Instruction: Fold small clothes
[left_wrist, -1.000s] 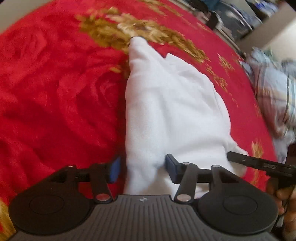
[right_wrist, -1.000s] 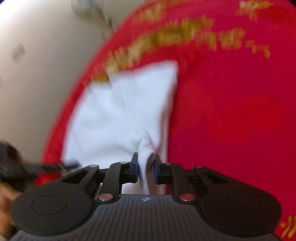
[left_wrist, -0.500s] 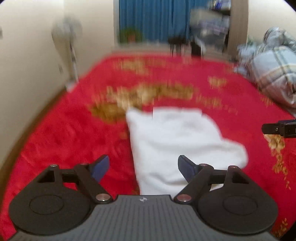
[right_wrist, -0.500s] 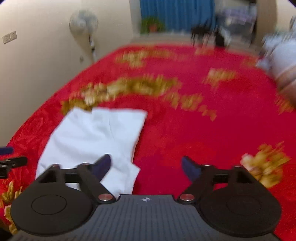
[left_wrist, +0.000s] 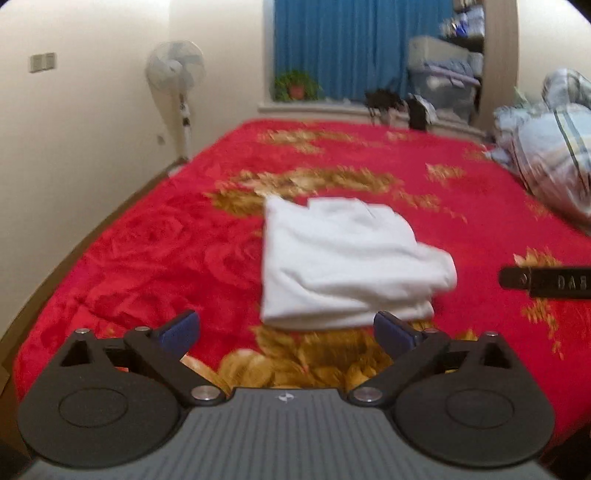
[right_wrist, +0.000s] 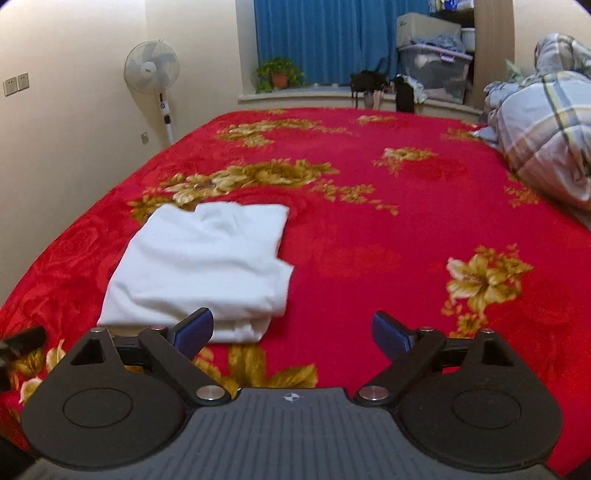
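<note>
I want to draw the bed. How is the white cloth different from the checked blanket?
The white cloth is plain white; the checked blanket has blue, grey and yellowish stripes. The white cloth lies folded flat in layers; the checked blanket is bunched in a tall heap. The white cloth sits near the left side of the red bedspread; the checked blanket is at the far right edge. Both are soft fabric resting on the bed.

A red floral blanket (right_wrist: 369, 236) spreads ahead of the claw. Farther off stand a fan (right_wrist: 151, 72), blue curtain (right_wrist: 325, 40) and potted plant (right_wrist: 277, 74); a plaid quilt (right_wrist: 543, 129) lies far right.
</note>
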